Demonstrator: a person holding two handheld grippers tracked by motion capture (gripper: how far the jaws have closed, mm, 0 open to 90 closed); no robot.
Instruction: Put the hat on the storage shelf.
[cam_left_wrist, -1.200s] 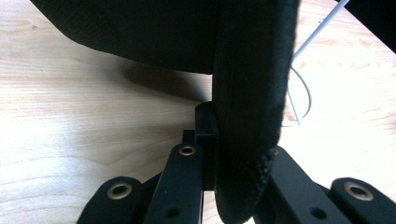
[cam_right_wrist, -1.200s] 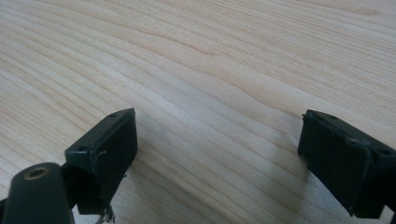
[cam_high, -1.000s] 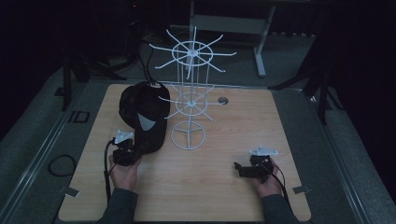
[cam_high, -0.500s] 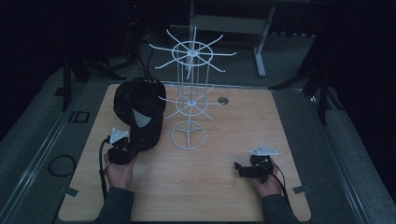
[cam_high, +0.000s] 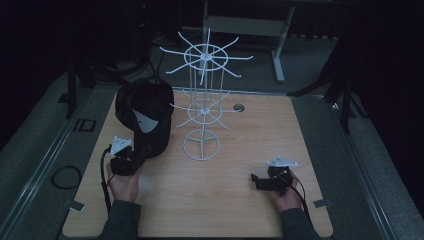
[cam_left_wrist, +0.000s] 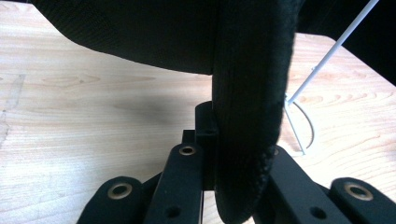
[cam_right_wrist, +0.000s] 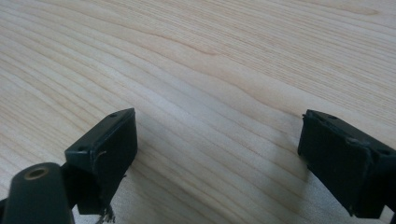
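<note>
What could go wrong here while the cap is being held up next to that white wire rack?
The left gripper pinches only the edge of the black cap, so the hanging cap could slip out or swing. It hangs close beside the rack, whose thin prongs might snag the fabric; a tug could tip the light stand. The right gripper rests open on the table, apart from the rack, so nothing steadies it.

You have a black cap (cam_high: 145, 117) with a pale grey patch on it, lifted off the wooden table (cam_high: 240, 210) and hanging upright just left of the white wire rack (cam_high: 202, 107), its thick edge pinched from below.
</note>
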